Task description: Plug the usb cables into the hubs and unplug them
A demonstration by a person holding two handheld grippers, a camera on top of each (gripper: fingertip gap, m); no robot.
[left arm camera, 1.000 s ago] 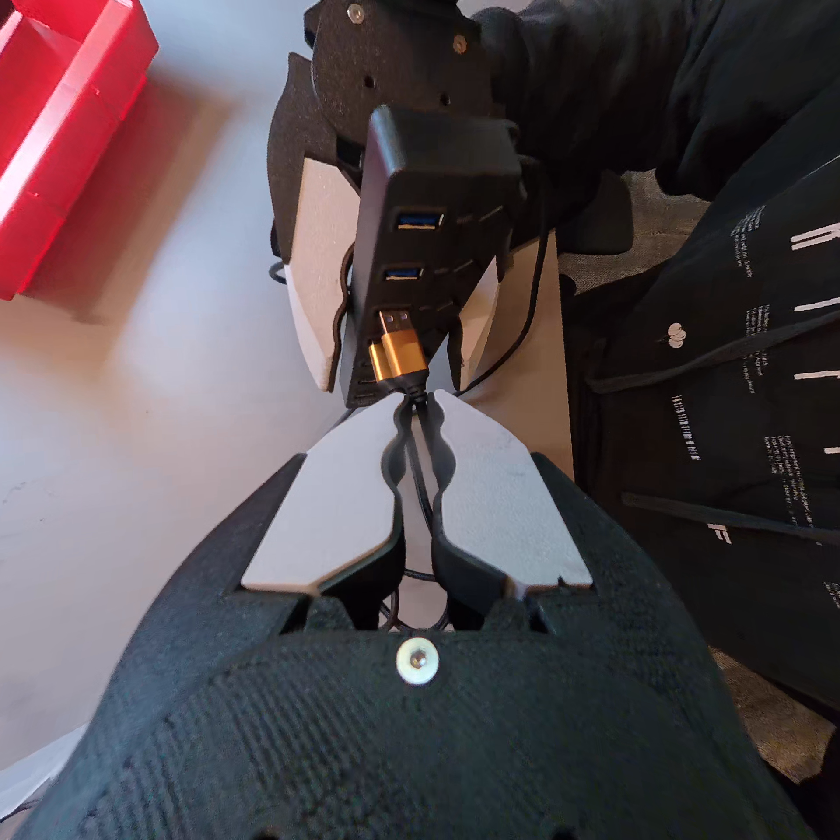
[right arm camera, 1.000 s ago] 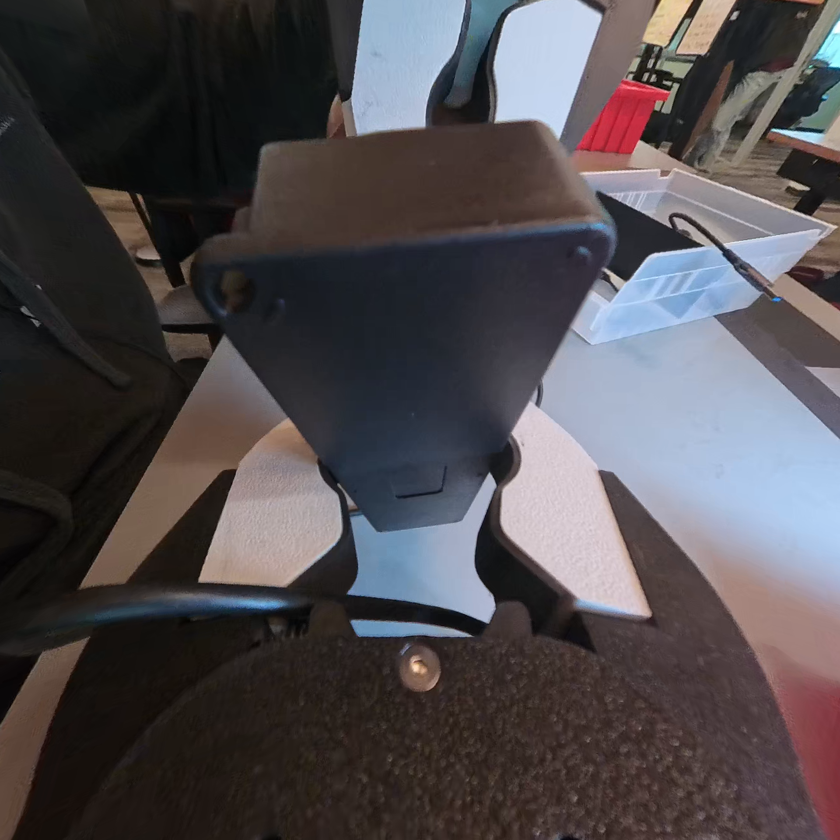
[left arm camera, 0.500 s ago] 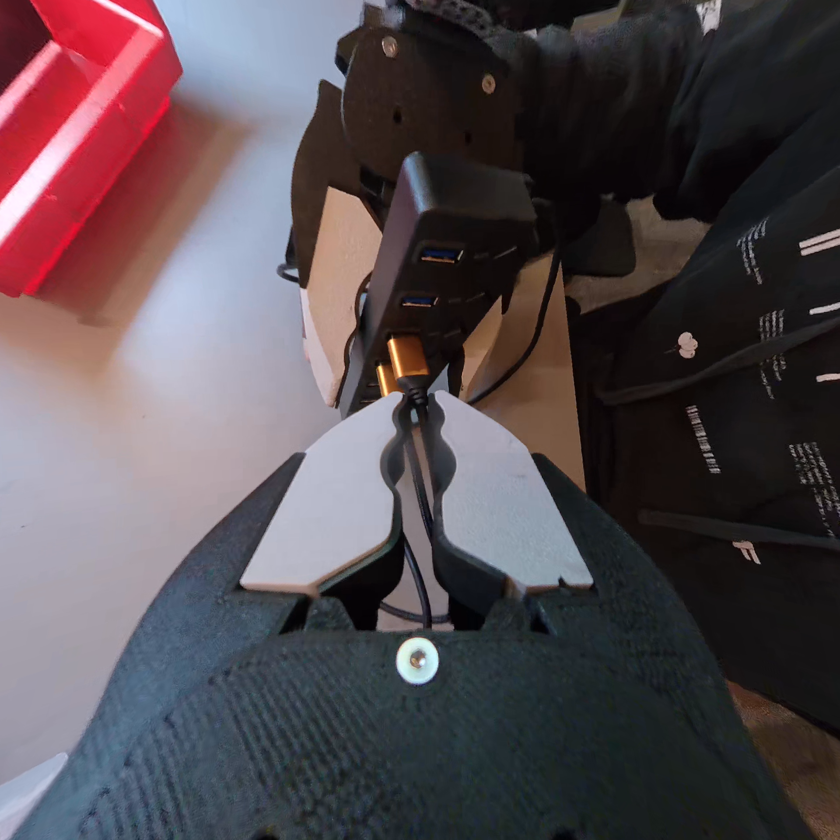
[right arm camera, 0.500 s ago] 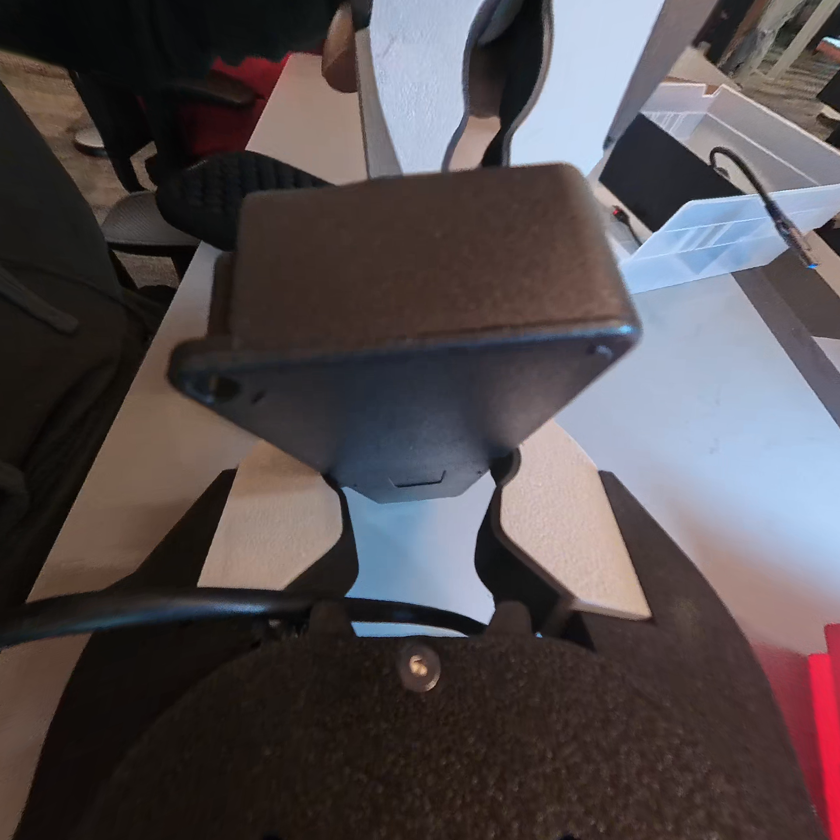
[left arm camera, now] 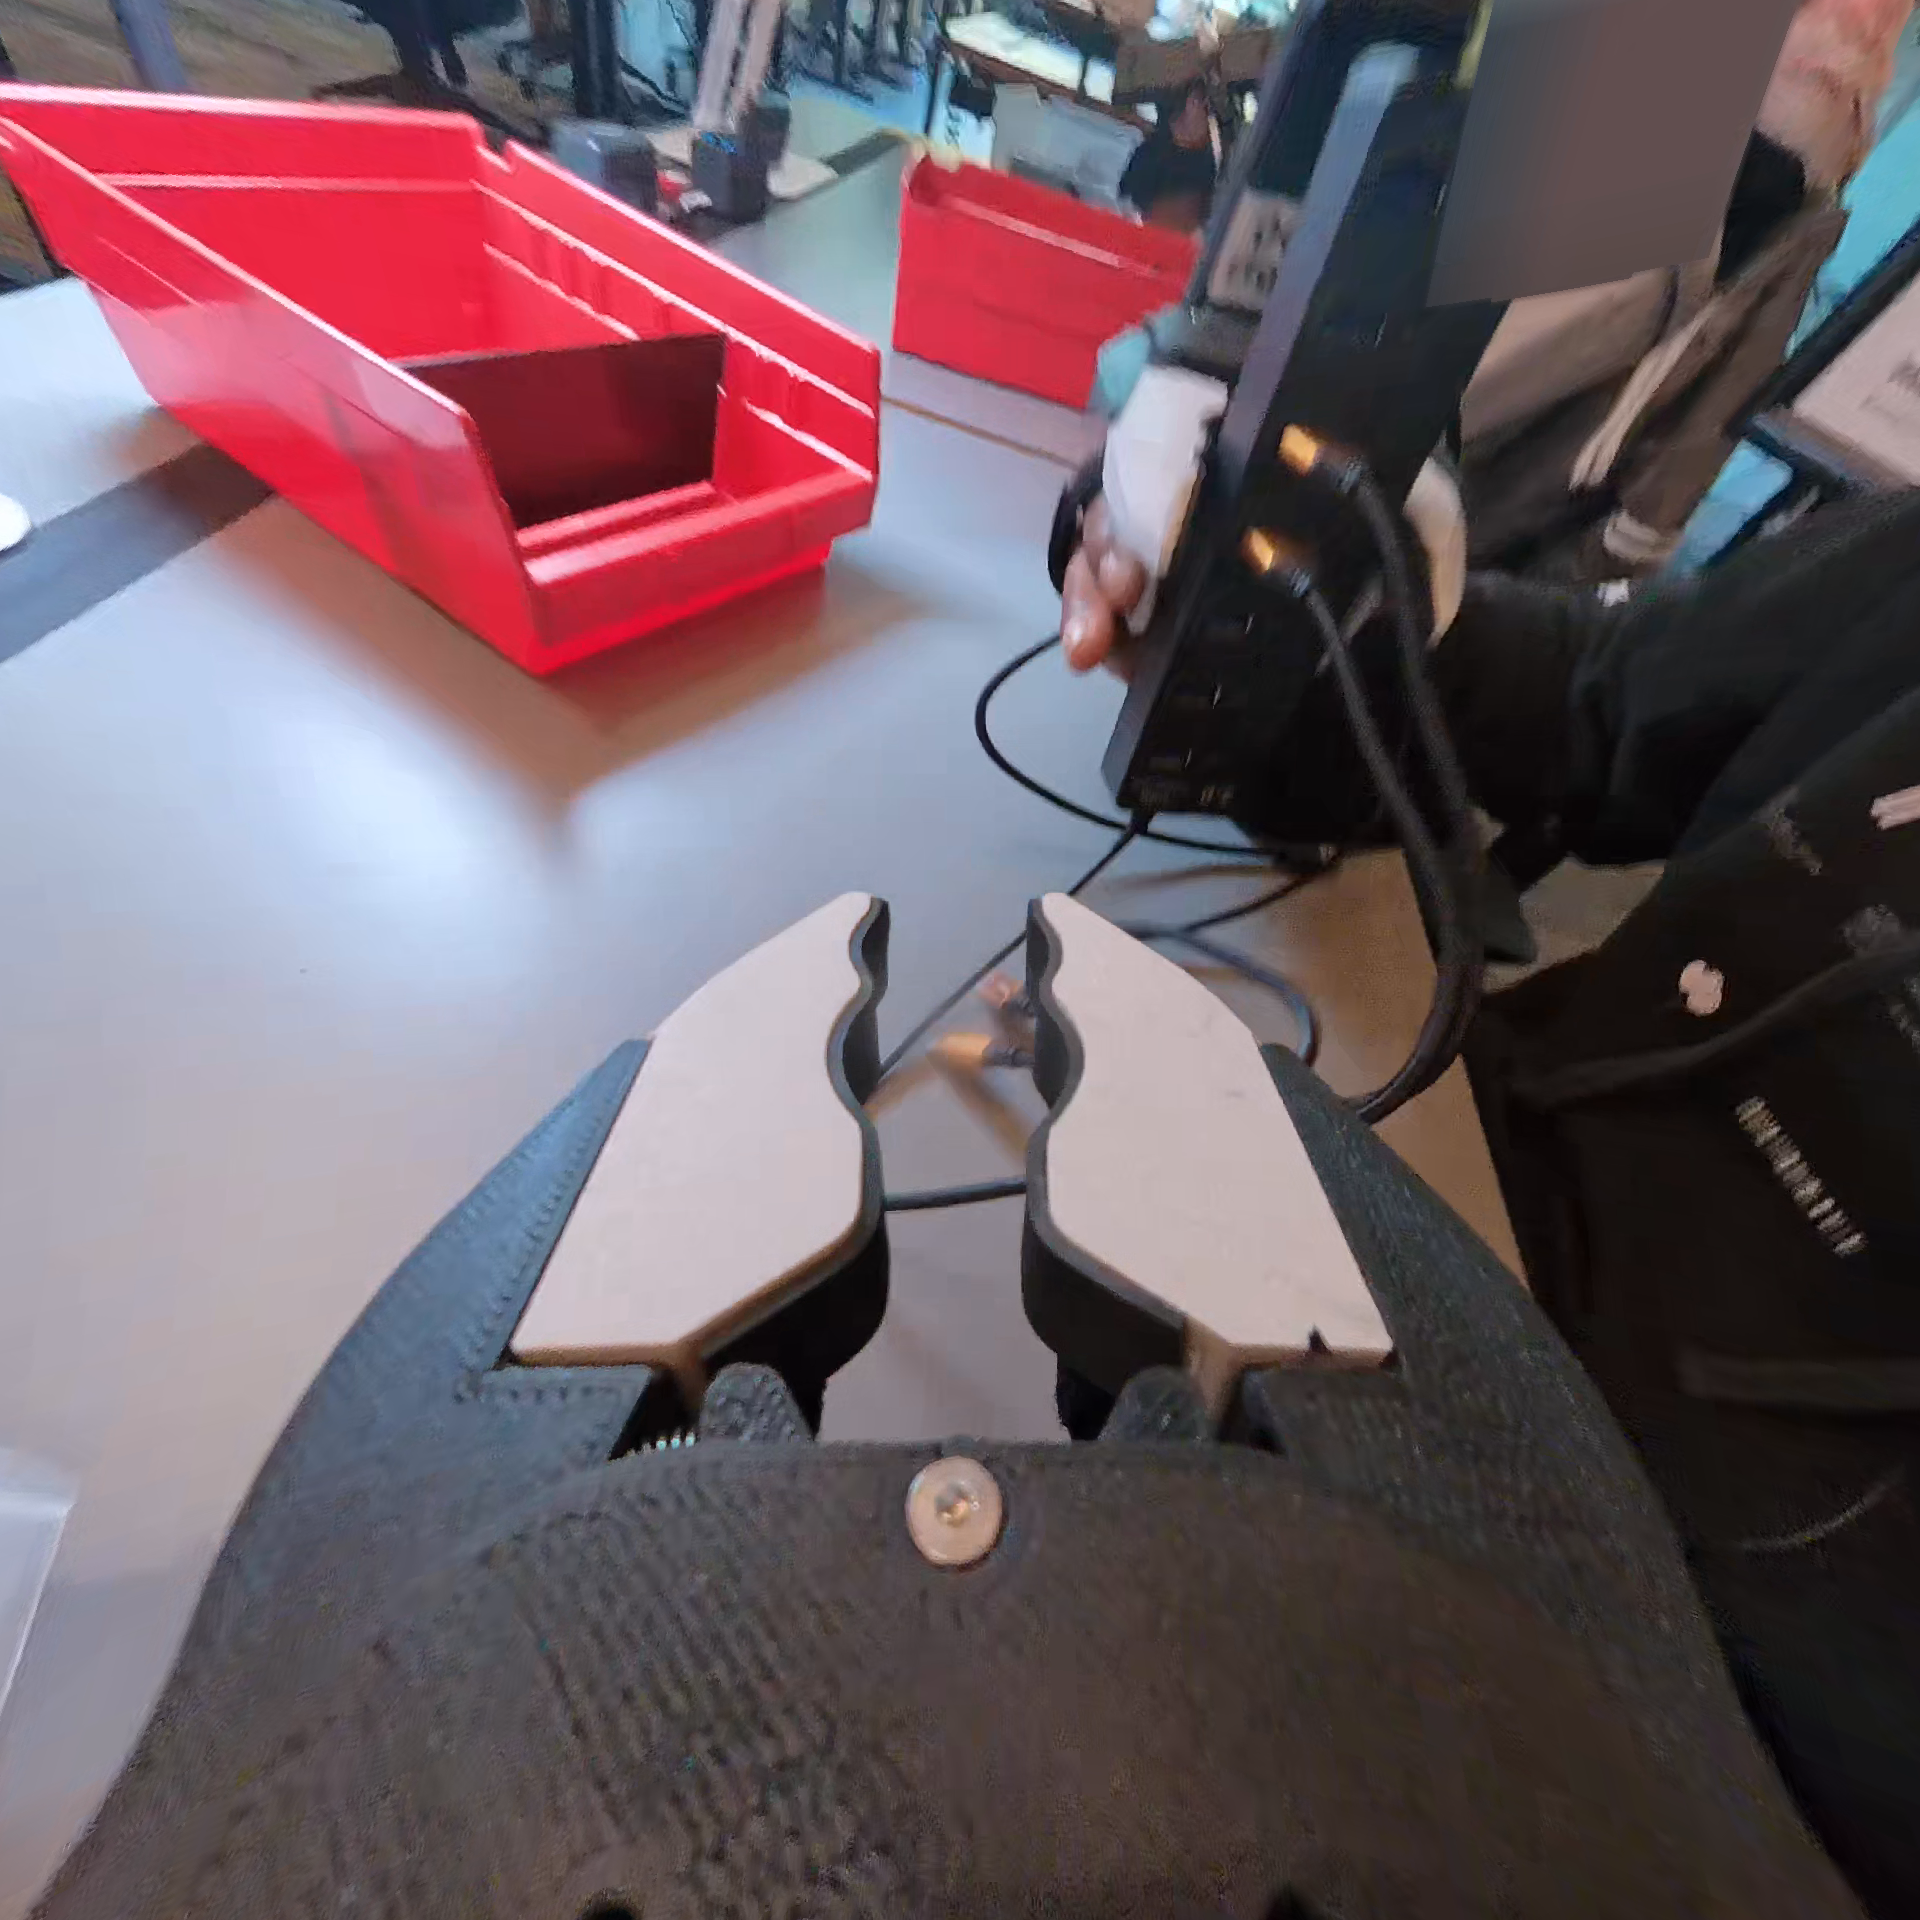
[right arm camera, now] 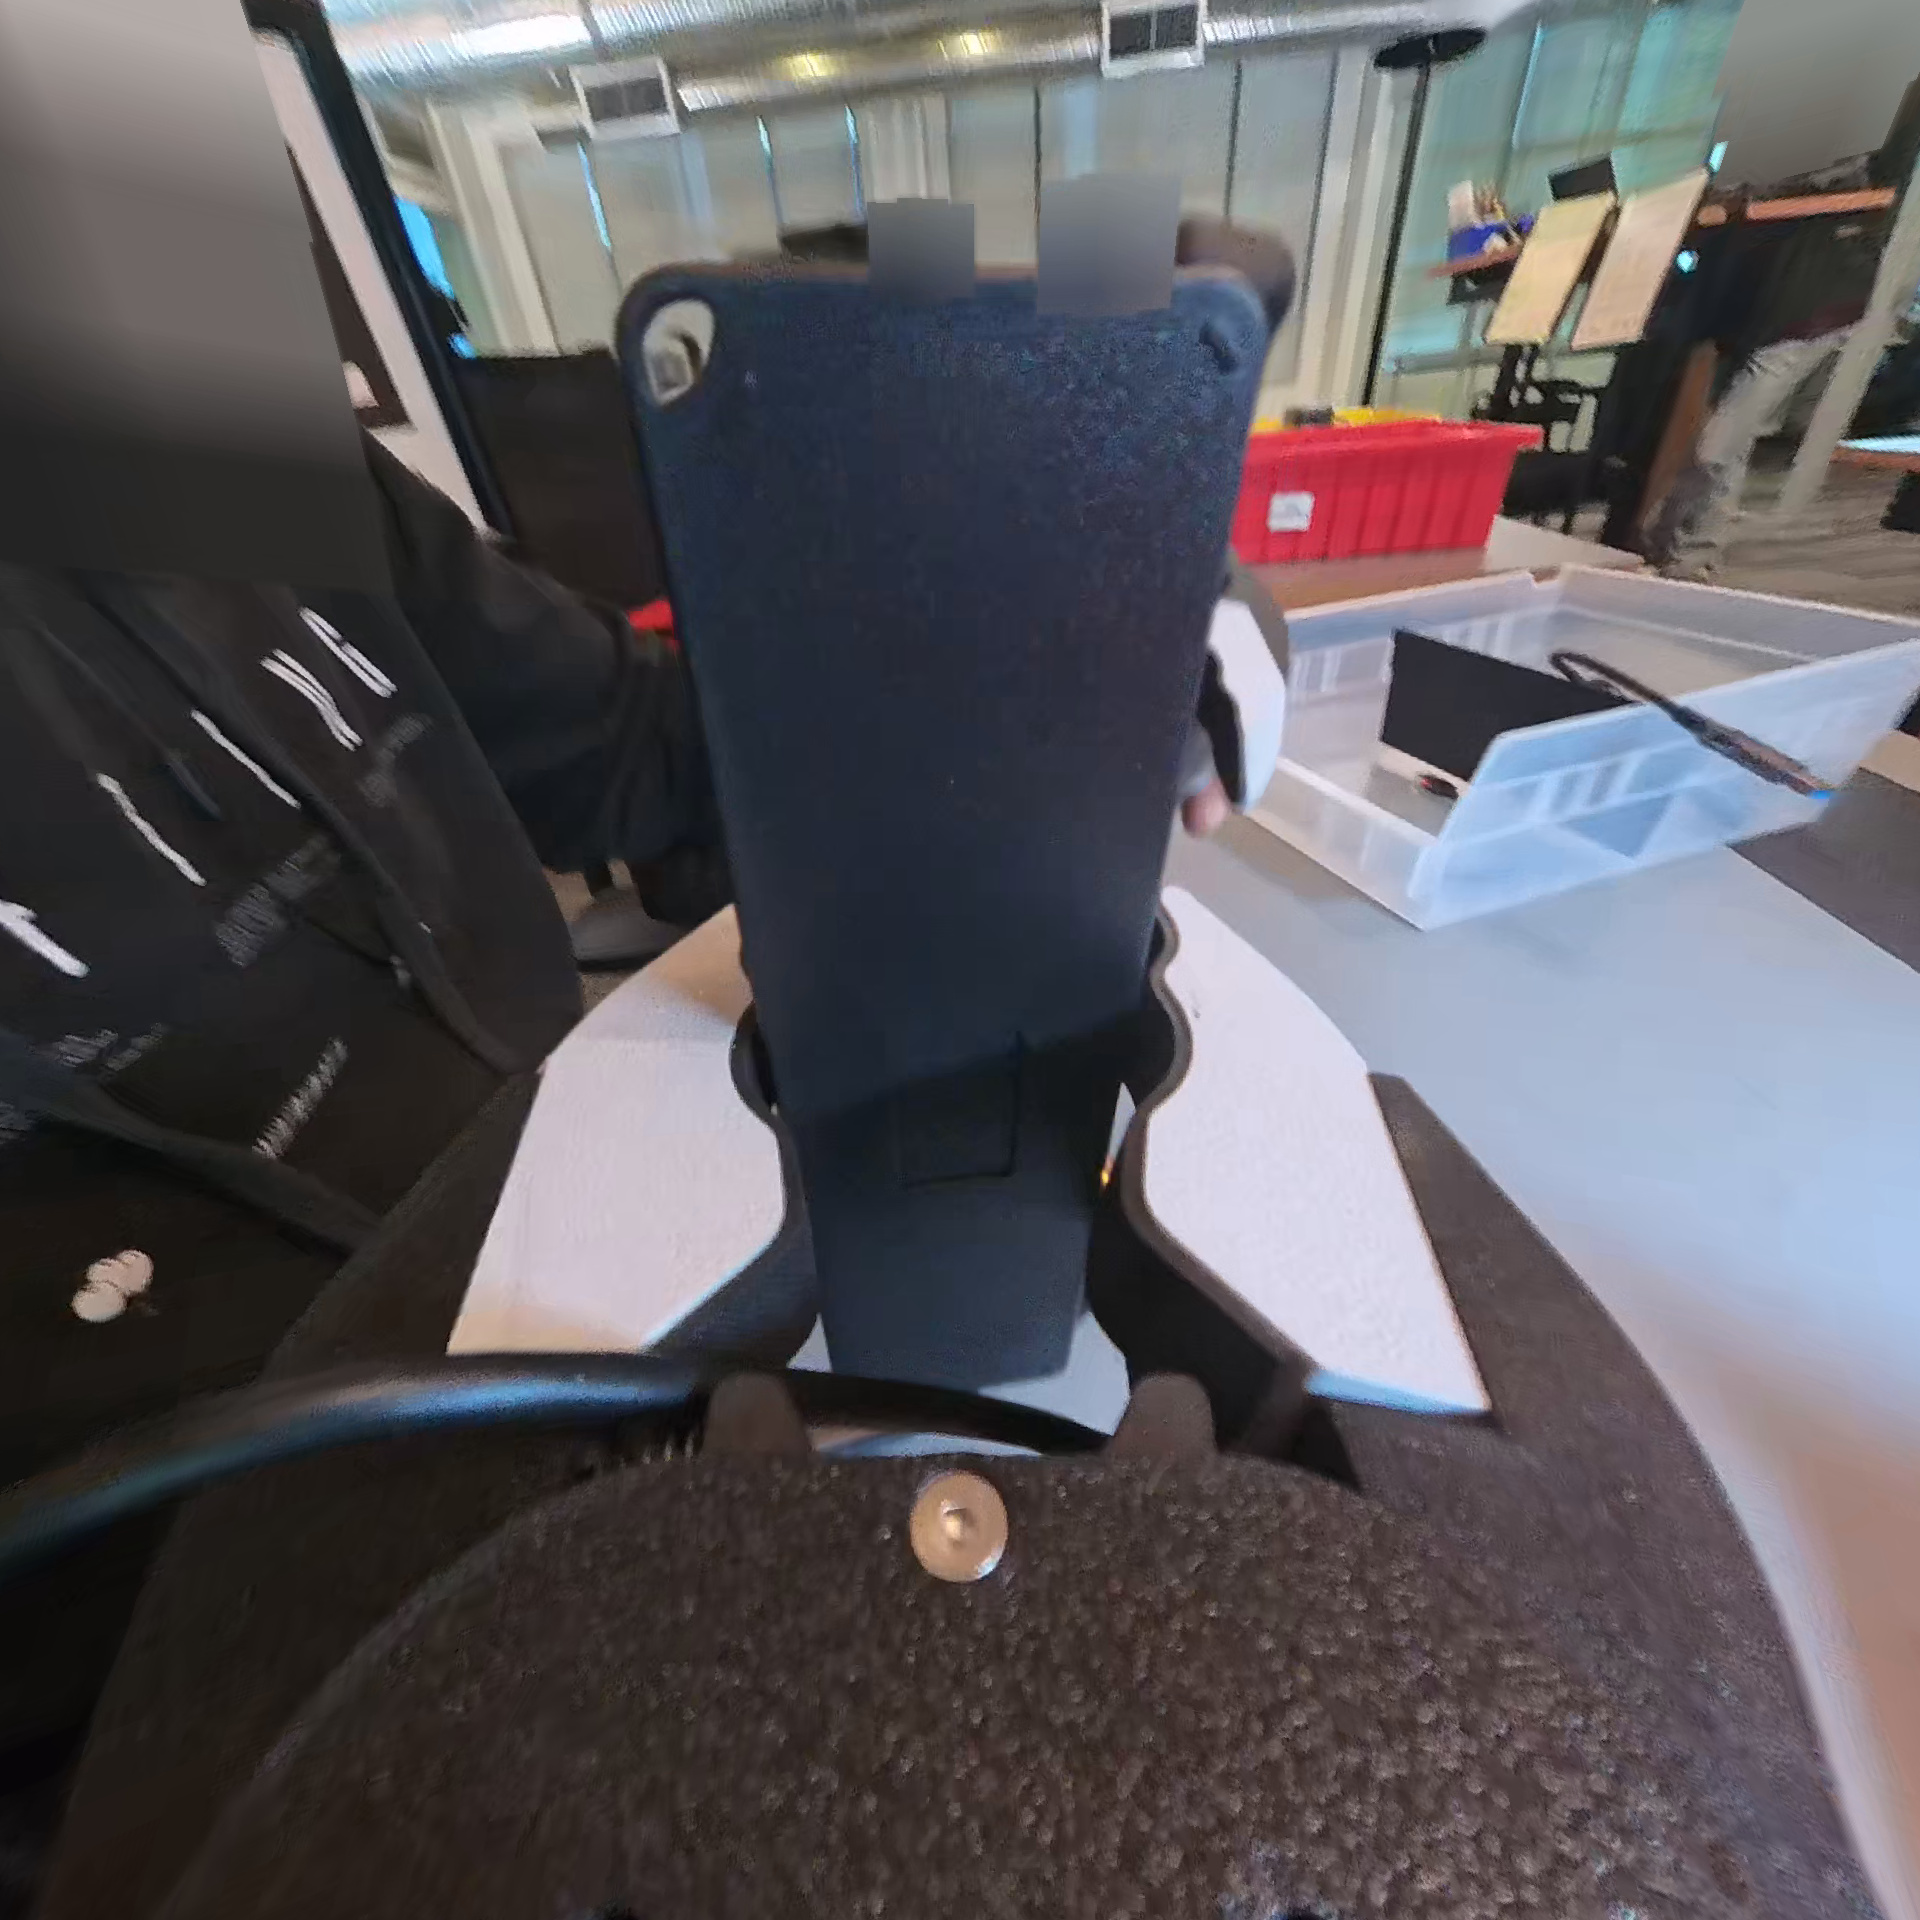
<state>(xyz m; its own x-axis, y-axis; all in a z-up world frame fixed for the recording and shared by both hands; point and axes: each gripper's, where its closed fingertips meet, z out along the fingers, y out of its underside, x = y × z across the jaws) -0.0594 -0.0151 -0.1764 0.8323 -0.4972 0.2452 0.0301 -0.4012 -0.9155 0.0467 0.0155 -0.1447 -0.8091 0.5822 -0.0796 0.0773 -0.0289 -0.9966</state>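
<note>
In the left wrist view the black USB hub [left arm camera: 1226, 665] stands upright at the right, above the table. Two gold plugs [left arm camera: 1299, 449] sit in its ports and their black cables hang down. My left gripper [left arm camera: 956, 914] is open and holds nothing. Beyond its fingertips two loose gold plugs [left arm camera: 961, 1049] and a thin black cable lie on the table, blurred. In the right wrist view my right gripper [right arm camera: 956, 935] is shut on the hub [right arm camera: 935, 623], whose plain back fills the view. One of its white fingers [left arm camera: 1143, 488] shows beside the hub.
A large red bin [left arm camera: 416, 343] stands on the grey table [left arm camera: 312, 831] to the far left, a second red bin [left arm camera: 1018, 270] behind it. A clear bin [right arm camera: 1558, 748] with a black cable is at the right. A person in black clothing sits at the table edge.
My left gripper was shut on the gold plug's cable at the hub; it has opened, let go and pulled back. The plug stays in the hub. The right gripper has tipped the hub upright.
</note>
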